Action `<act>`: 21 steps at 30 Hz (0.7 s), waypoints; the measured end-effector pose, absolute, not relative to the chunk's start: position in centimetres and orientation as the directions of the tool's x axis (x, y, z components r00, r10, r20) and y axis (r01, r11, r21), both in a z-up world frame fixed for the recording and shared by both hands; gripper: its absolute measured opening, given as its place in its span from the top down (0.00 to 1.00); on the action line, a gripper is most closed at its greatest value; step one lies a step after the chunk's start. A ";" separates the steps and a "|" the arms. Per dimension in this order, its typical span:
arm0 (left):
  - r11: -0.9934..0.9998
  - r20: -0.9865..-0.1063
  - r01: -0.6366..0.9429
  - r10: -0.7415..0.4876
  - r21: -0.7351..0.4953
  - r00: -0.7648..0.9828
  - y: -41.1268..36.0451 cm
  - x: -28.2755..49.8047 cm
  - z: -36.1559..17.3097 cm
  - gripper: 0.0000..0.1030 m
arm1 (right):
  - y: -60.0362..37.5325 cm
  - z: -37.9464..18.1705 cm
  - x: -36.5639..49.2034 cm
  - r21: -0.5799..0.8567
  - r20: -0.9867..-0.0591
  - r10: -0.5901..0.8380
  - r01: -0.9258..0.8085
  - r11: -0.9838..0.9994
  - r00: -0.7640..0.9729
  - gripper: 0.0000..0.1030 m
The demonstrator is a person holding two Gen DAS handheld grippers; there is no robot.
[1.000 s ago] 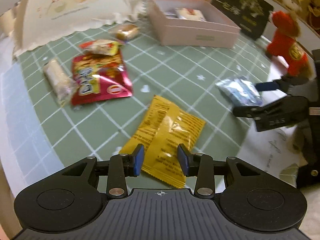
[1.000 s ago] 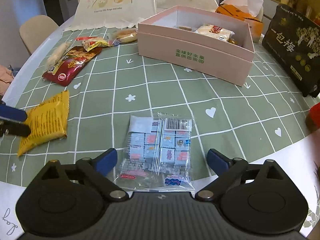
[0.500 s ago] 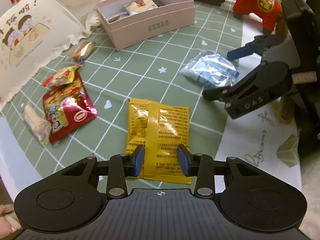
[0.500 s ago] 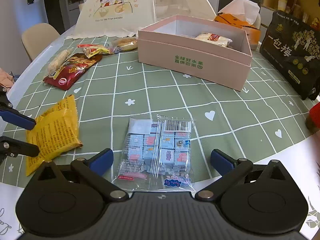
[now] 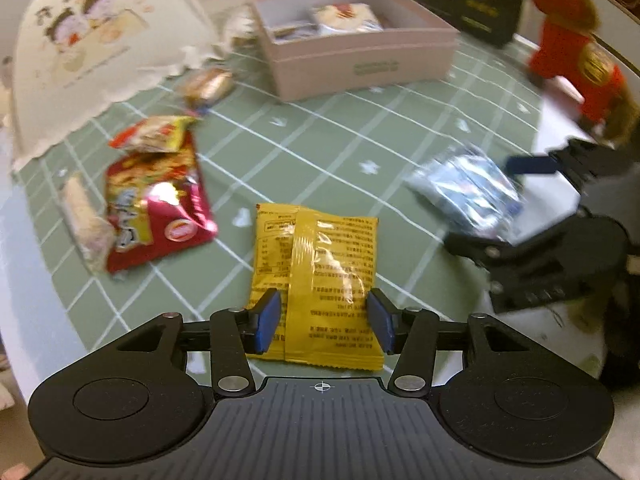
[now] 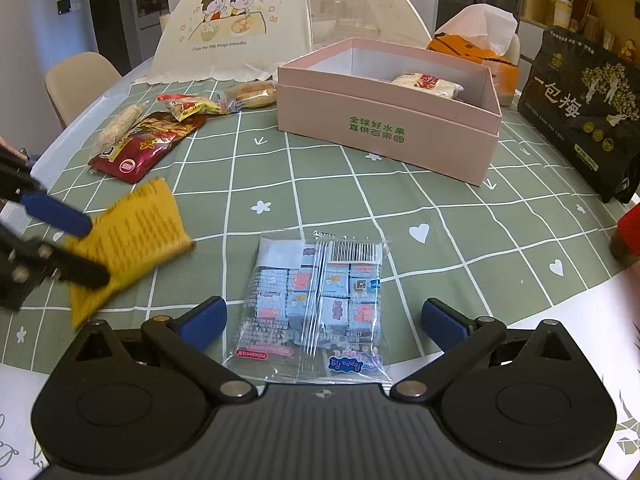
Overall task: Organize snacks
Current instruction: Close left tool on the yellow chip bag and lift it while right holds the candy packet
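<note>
A yellow snack packet lies flat on the green checked cloth, and its near end sits between the blue pads of my left gripper. Those jaws are opening and the pads stand just off the packet's edges. In the right wrist view the same yellow packet is blurred, with the left gripper over it. My right gripper is open wide around a clear packet of blue cubes lying on the cloth; neither pad touches it. An open pink box with snacks inside stands further back.
A red packet, a pale bar, a small red-yellow packet and a wrapped bun lie at the back left. A mesh food cover, a tissue box, a black bag and a red plush toy ring the table.
My left gripper's jaws have widened around the yellow packet, which has shifted and turned on the cloth. The right gripper stays open over the clear packet.
</note>
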State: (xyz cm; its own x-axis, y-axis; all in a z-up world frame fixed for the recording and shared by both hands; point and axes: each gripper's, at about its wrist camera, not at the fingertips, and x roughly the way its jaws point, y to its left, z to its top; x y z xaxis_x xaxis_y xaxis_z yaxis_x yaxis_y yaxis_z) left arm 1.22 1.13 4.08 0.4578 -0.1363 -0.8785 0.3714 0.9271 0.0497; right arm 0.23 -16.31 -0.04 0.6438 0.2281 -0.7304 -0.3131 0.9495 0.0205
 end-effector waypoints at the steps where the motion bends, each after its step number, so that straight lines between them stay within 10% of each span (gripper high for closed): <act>1: 0.930 -0.877 0.366 -0.139 0.045 0.461 1.3 1.4 4.2 0.47 | -16.3 0.0 0.2 0.021 -0.731 0.228 -0.314 0.949 0.643 0.00; 4: 0.913 -0.881 0.408 -0.174 0.024 0.439 1.1 1.6 4.0 0.48 | -16.3 -0.1 0.2 0.020 -0.730 0.229 -0.314 0.949 0.644 0.00; 8: 0.893 -0.882 0.447 -0.246 -0.045 0.401 1.0 2.0 3.5 0.25 | -16.3 -0.1 0.2 0.020 -0.731 0.228 -0.314 0.949 0.643 0.00; 21: 0.947 -0.875 0.320 -0.186 -0.037 0.448 2.4 4.6 2.5 0.24 | -16.4 -0.2 0.2 0.020 -0.723 0.235 -0.320 0.947 0.650 0.00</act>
